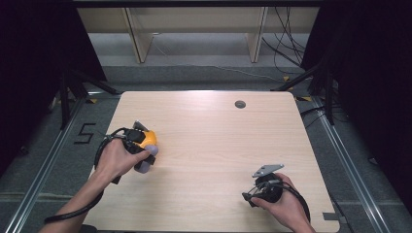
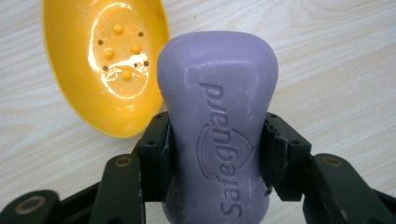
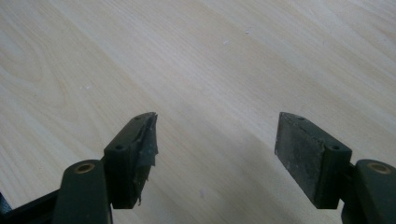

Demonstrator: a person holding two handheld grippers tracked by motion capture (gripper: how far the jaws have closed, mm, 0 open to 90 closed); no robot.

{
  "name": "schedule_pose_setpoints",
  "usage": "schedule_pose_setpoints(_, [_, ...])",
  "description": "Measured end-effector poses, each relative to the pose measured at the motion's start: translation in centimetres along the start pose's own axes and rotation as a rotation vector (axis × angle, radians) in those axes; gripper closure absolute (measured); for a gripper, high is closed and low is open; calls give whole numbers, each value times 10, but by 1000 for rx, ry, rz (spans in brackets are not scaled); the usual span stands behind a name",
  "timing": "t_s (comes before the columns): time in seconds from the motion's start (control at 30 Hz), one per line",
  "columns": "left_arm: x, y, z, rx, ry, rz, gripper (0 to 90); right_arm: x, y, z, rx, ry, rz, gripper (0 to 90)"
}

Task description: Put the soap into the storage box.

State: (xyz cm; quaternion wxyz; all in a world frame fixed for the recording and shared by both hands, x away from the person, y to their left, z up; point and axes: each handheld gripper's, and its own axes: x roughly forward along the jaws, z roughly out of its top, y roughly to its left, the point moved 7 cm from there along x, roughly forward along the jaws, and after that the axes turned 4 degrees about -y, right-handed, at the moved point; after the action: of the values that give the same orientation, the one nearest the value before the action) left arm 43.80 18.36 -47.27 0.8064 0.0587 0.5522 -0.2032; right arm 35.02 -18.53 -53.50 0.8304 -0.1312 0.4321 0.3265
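- Your left gripper (image 2: 217, 140) is clenched on the purple soap bar (image 2: 217, 116), one pad on each long side at the bar's narrowed waist; the embossed face is turned to the camera.
- Take the yellow soap dish (image 2: 105, 65) as your landmark: in the left gripper view the bar hangs just beside the dish, its rounded far end overlapping the dish's rim. Whether it touches the rim you cannot tell from here.
- In the high view the dish (image 1: 148, 138) and the bar (image 1: 147, 162) sit together under your left hand (image 1: 119, 158), near the left edge of the wooden table (image 1: 218, 145).
- Your right gripper (image 3: 215, 154) is released, jaws wide apart over bare wood with nothing between them, well apart from the dish, on the other side of the table.
- Expect the bar to be stiff but waxy and slick; the waist is the sensible hold, because the flared ends stop it sliding through the pads. It looks light.
- Squeeze no harder than needed: soap dents and may take the mark of the pads.
- The dish looks like thin, glossy plastic with drain holes and small studs, so it will likely skate if the bar nudges its rim. Set the bar down from above, not pushed in from the side.
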Motion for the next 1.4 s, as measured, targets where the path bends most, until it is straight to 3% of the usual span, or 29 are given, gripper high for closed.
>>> schedule_pose_setpoints(0.47, [-6, 12, 20, -18, -8, 30, 489, 1, -1, 1, -9, -14, -4, 300])
schedule_pose_setpoints(0.5, [-6, 13, 23, -43, -8, 36, 489, 1, -1, 1, -16, -17, -6, 300])
schedule_pose_setpoints(0.87, [-8, 21, 38, -34, -7, 50, 489, 1, -1, 1, -12, -17, -6, 299])
schedule_pose_setpoints(1.2, [-9, 32, 50, -61, -6, 64, 489, 1, -1, 0, -14, -17, -5, 299])
schedule_pose_setpoints(1.3, [-6, 35, 52, -76, -2, 64, 489, 1, -1, 0, -11, -15, -3, 299])
schedule_pose_setpoints(1.33, [-4, 33, 52, -111, -1, 62, 489, 1, -1, 0, -16, -16, -4, 299])
schedule_pose_setpoints(1.37, [-1, 37, 53, -98, 8, 73, 489, 1, -1, 0, -11, -14, -4, 299])
schedule_pose_setpoints(1.4, [1, 36, 53, -121, 9, 69, 489, 1, -1, 0, -10, -14, -4, 299])
